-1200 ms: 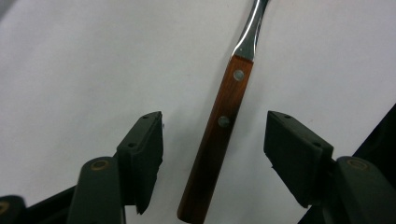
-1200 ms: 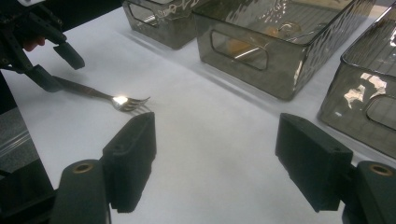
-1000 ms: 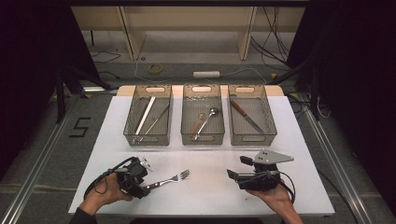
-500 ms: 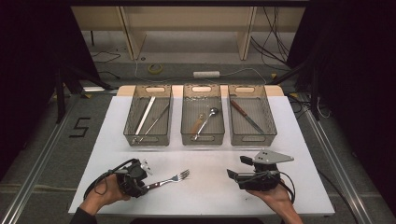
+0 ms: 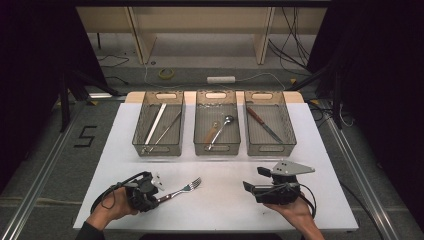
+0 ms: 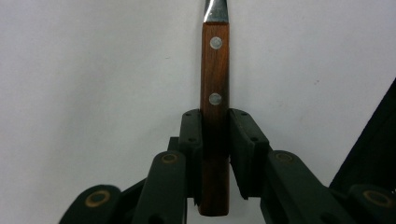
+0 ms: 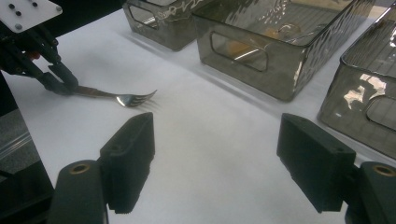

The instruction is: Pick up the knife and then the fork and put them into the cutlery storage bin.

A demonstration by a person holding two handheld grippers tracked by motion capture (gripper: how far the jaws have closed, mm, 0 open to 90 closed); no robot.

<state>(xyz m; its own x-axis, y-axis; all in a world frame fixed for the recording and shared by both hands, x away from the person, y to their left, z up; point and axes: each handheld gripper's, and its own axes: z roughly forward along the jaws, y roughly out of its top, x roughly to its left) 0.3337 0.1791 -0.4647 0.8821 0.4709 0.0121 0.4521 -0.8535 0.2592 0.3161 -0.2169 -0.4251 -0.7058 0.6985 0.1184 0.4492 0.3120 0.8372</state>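
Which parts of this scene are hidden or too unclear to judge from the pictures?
- The fork: in the left gripper view the top edge cuts off its tines.
- The handle end: in the high view the left gripper covers it, so the contact cannot be judged there.
- The middle bin: in the right gripper view its tinted, glaring wall blurs the contents.
- The right bin: cut off by the right edge there.
- The left bin: in the high view its thin utensils are too small to identify.

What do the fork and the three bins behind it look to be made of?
Fork: handle looks like reddish-brown wood with two pale metal rivets, seen in the left gripper view; the neck and tines are shiny metal, probably steel. Bins: smoky grey, see-through and glossy with a rippled, light-catching wall, most likely moulded plastic, though the look alone cannot rule out glass.
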